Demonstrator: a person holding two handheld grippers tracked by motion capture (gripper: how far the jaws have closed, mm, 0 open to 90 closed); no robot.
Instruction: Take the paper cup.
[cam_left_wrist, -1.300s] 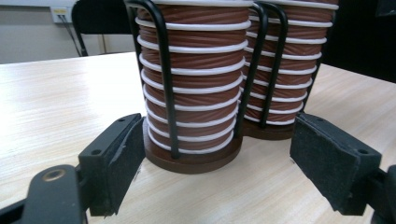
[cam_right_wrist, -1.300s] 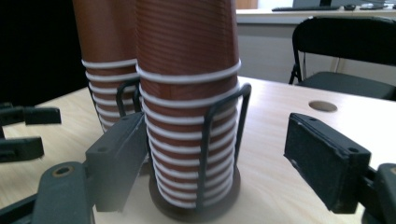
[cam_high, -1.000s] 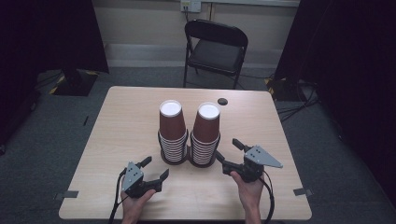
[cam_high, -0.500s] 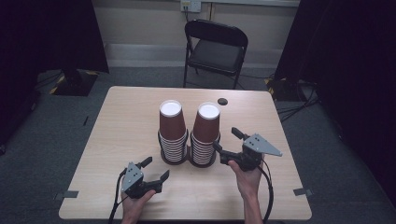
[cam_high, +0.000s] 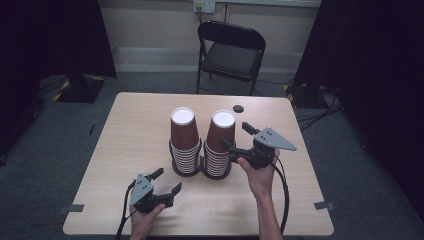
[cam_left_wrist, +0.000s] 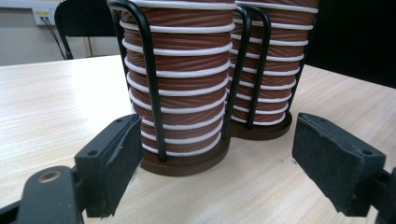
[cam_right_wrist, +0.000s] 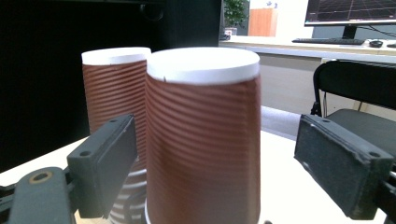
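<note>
Centrally on the table (cam_high: 125, 150), two wire holders, each full of upside-down brown cups: left stack (cam_high: 185, 142), right stack (cam_high: 219, 145); right gripper (cam_high: 239, 136), jaws spread, straddles right stack's top cup, not touching; left gripper (cam_high: 167, 182) spread, empty, near left stack.

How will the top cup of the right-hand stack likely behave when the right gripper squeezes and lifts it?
The top cup looks like ribbed paper: probably light, grippy, but crushable. Nested in its stack, it may drag others up. The right gripper is open around it.
</note>
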